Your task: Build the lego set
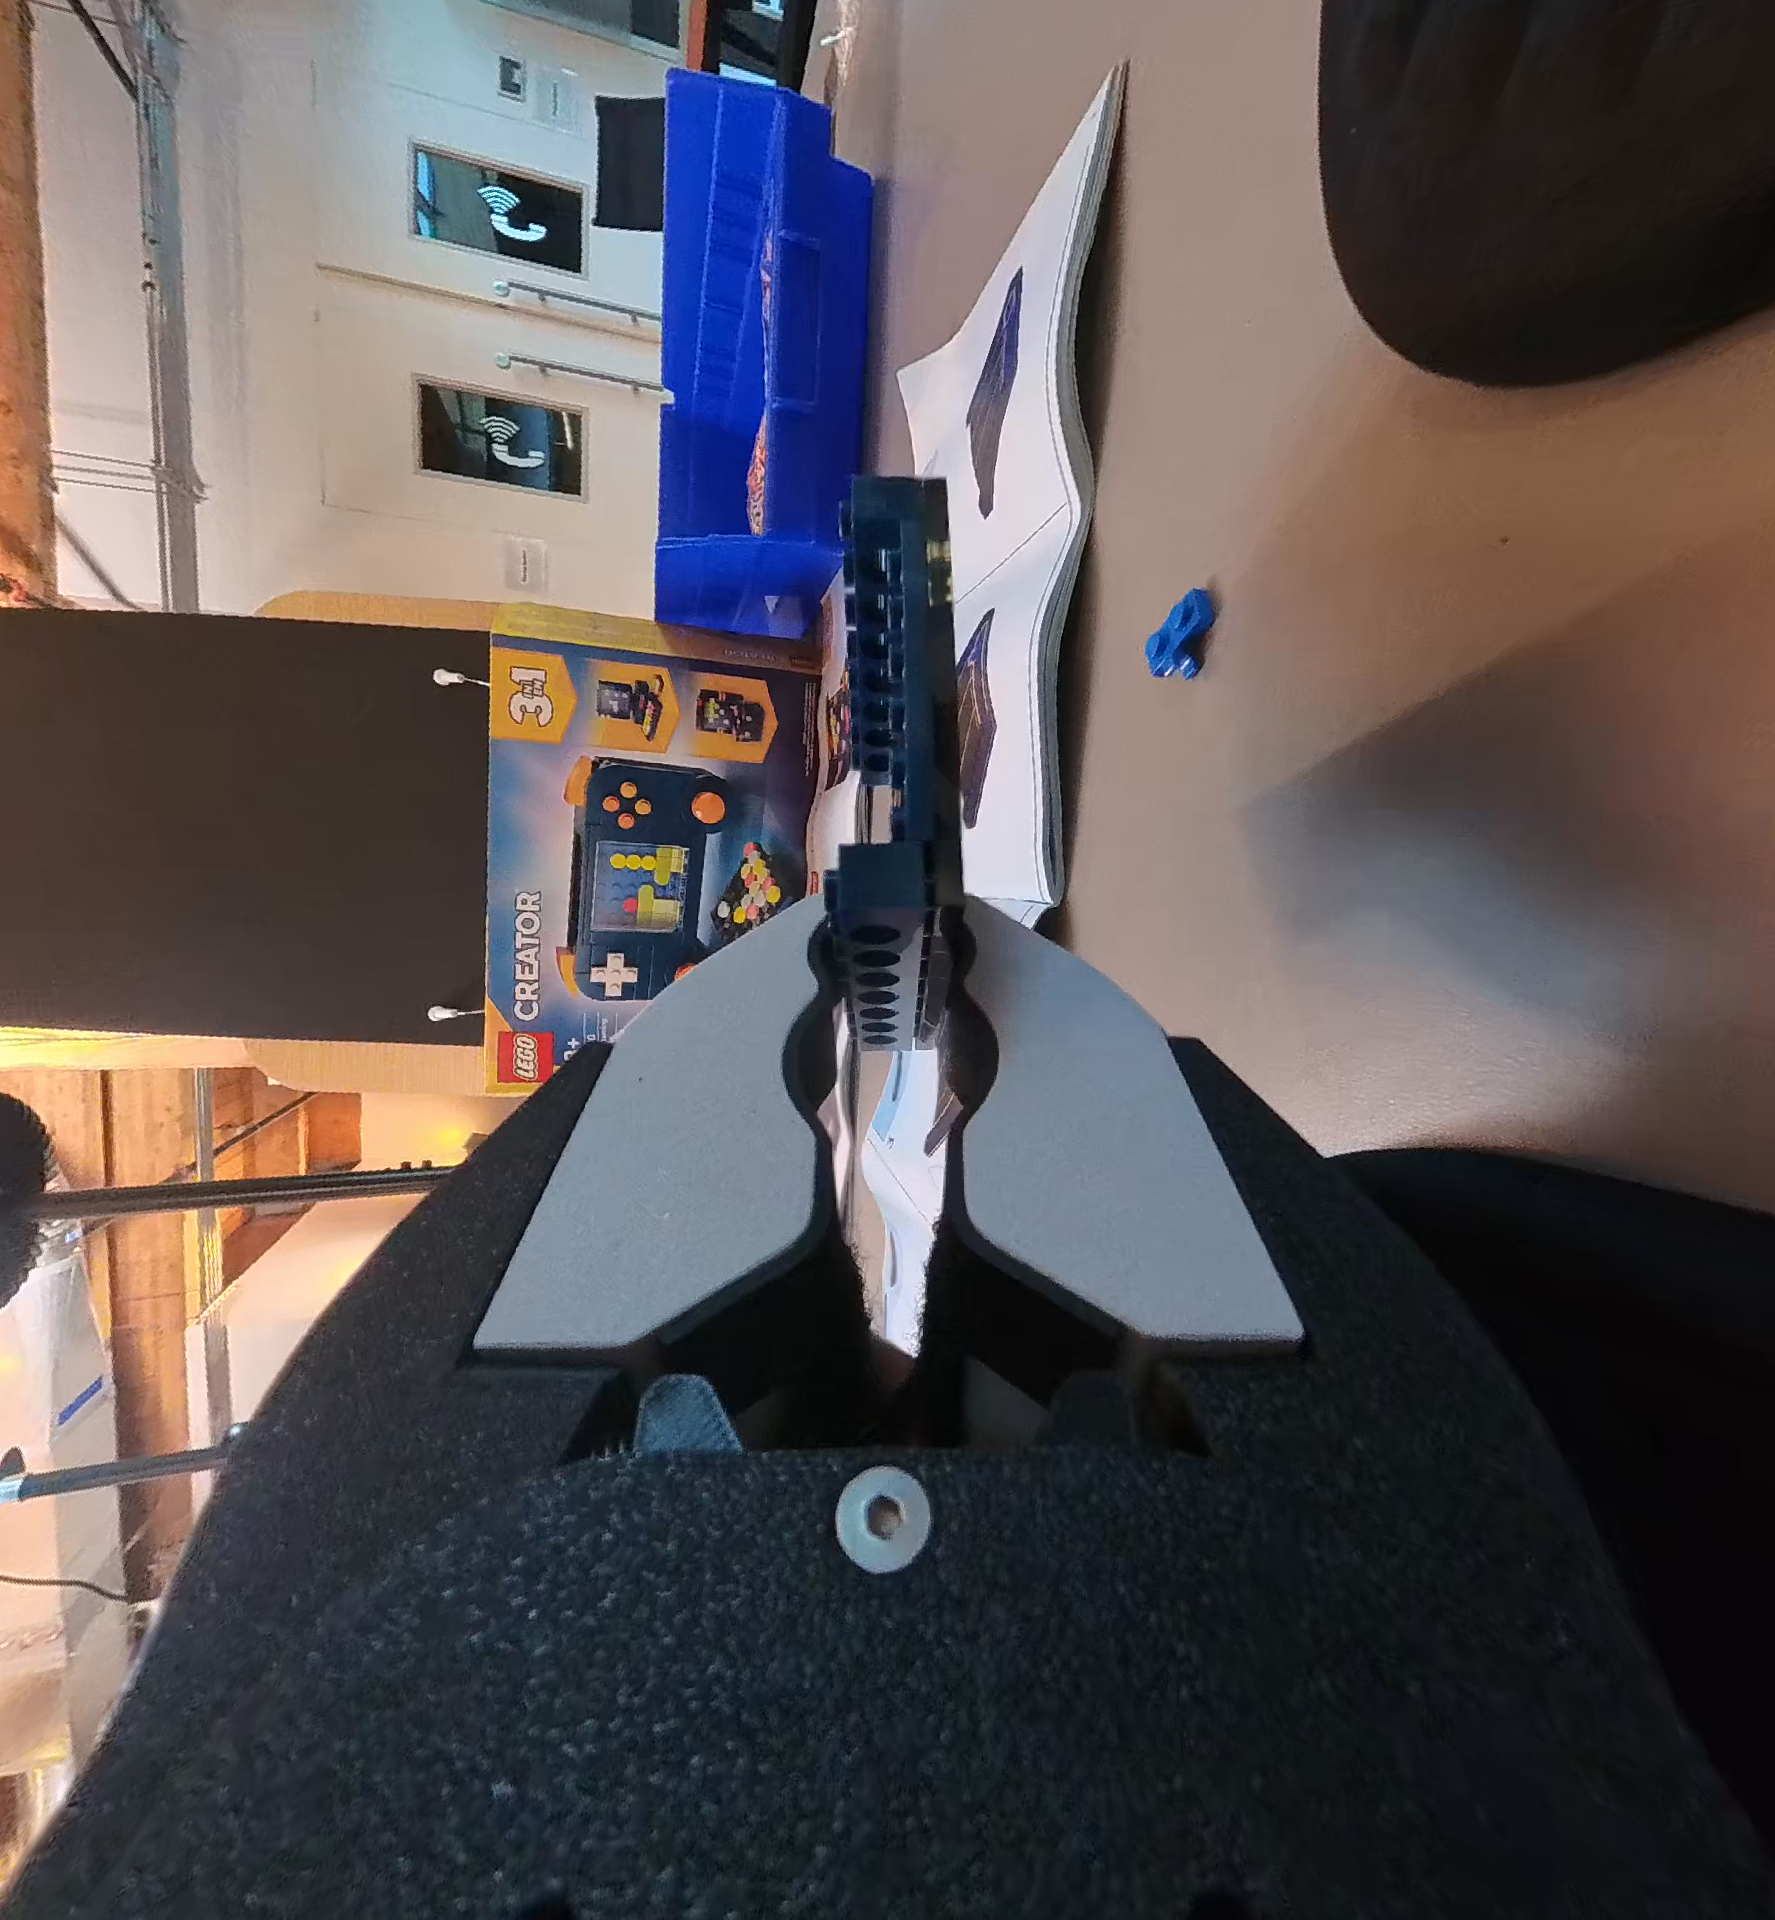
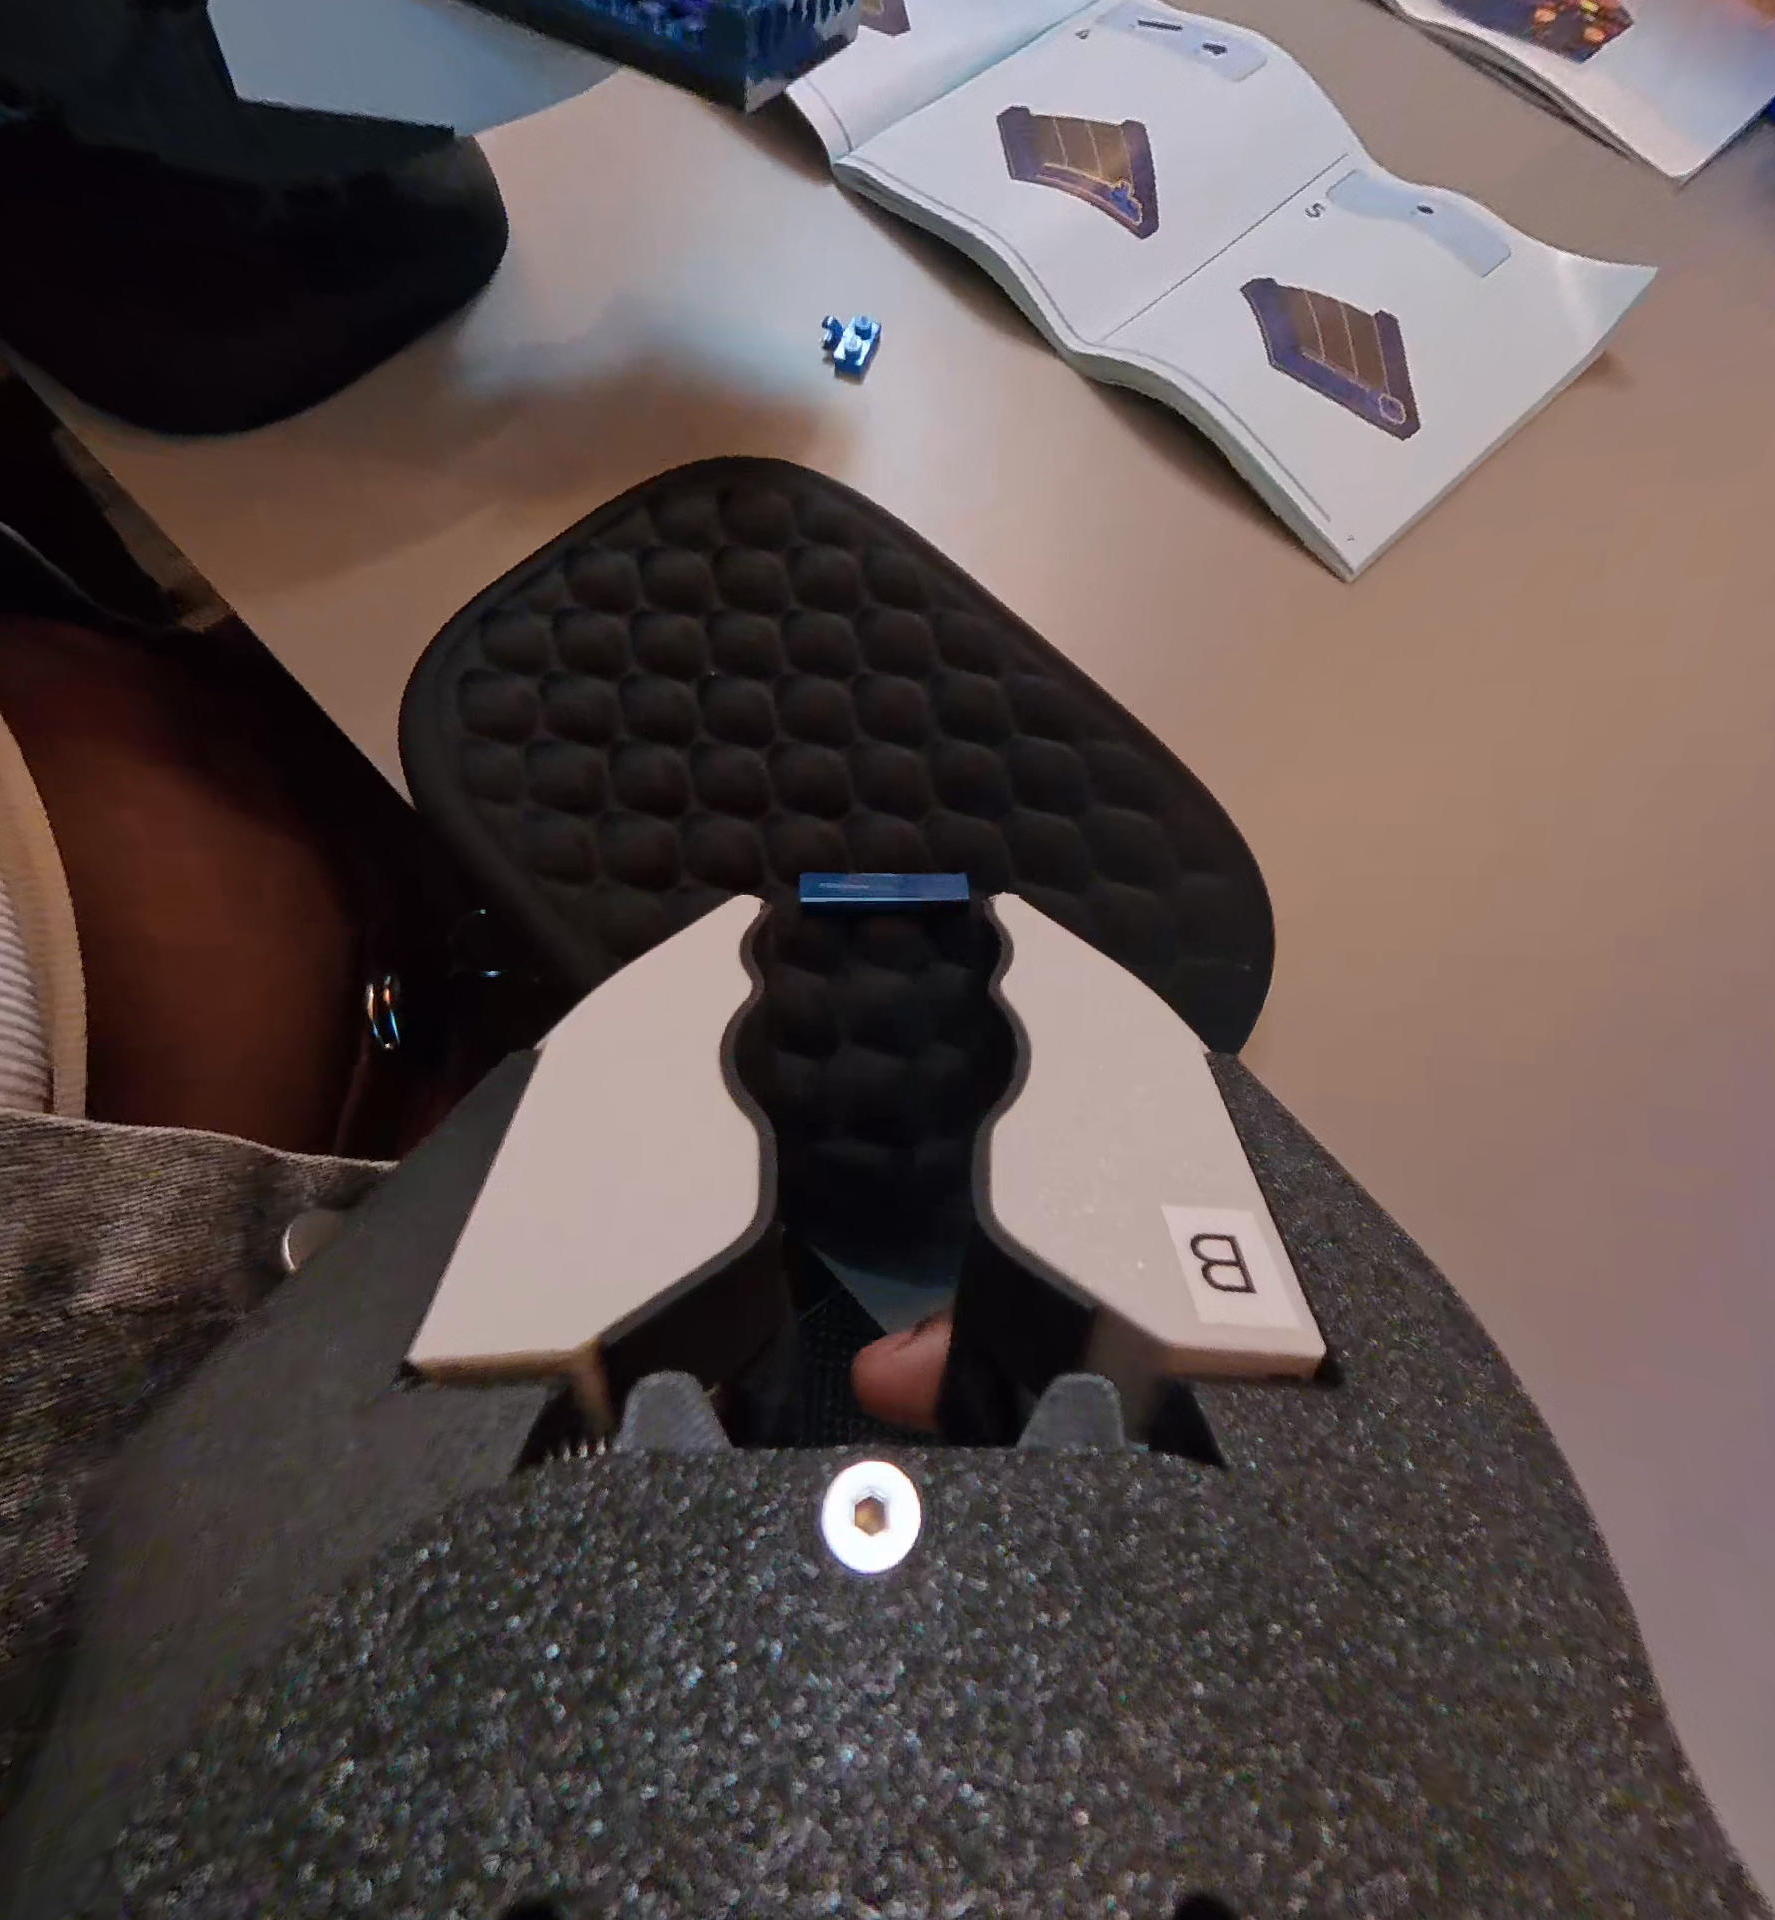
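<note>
**Two grippers, two blue brick parts in hand**

Two brick parts are gripped over the tan table (image 2: 1382, 831). The left gripper (image 1: 893, 966) is clenched on a dark blue brick assembly (image 1: 898, 727), its pads pressed to both sides, the piece standing out beyond the fingertips just beside the open instruction booklet (image 1: 1028, 582). The right gripper (image 2: 883, 904) pinches a small flat blue piece (image 2: 883, 891) at its fingertips, above a black honeycomb pad (image 2: 810, 707), well short of the booklet. A loose blue clip piece (image 2: 852, 343) lies on the table near the booklet. Behind the booklet stand a blue bin (image 1: 758, 343) and the set's box (image 1: 644, 831).
</note>
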The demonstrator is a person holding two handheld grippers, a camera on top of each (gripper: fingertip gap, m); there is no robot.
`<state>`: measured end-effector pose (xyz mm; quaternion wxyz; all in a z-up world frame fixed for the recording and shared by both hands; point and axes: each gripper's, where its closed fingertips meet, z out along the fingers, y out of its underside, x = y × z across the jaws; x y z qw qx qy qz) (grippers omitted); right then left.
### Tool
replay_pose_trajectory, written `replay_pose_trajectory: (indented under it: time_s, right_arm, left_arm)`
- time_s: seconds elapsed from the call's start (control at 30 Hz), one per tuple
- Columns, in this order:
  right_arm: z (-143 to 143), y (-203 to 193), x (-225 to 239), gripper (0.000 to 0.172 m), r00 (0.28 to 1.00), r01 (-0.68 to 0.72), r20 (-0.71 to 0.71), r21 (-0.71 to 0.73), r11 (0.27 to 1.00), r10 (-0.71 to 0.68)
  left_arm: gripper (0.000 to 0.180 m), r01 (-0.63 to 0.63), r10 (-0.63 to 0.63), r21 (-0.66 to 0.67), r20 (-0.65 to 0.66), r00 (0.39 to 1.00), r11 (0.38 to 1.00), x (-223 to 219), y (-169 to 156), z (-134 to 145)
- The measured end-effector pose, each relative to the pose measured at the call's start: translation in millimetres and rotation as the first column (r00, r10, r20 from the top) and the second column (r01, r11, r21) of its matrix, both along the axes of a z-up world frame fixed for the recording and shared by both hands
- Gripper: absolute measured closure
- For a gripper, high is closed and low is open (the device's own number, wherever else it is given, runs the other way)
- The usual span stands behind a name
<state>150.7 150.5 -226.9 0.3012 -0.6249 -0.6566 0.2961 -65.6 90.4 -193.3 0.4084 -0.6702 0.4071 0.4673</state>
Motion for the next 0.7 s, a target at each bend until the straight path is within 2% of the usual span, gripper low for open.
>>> replay_pose_trajectory:
  time_s: [0.1, 0.23, 0.53, 0.7]
  right_arm:
    - [1, -1, -4, 0.135, 1.0, 0.011, -0.001, -0.021, 1.0, -0.011]
    - [-5, 0, -5, 0.135, 0.999, 0.007, 0.036, 0.027, 1.0, -0.008]
    - [-6, -1, -7, 0.139, 1.0, 0.015, 0.013, 0.011, 1.0, -0.015]
    - [5, -2, -15, 0.139, 0.997, 0.011, -0.07, -0.006, 1.0, -0.011]
  left_arm:
    - [0.164, -0.006, 0.006, -0.005, -0.008, 1.0, 1.0, -1, 0, -1]
    - [0.164, -0.009, 0.009, -0.01, -0.014, 1.0, 1.0, -1, 0, -2]
    - [0.164, -0.019, 0.019, -0.019, -0.033, 0.999, 1.0, 1, 1, -2]
    - [0.164, -0.007, 0.008, -0.003, 0.017, 1.0, 1.0, 7, 4, 3]
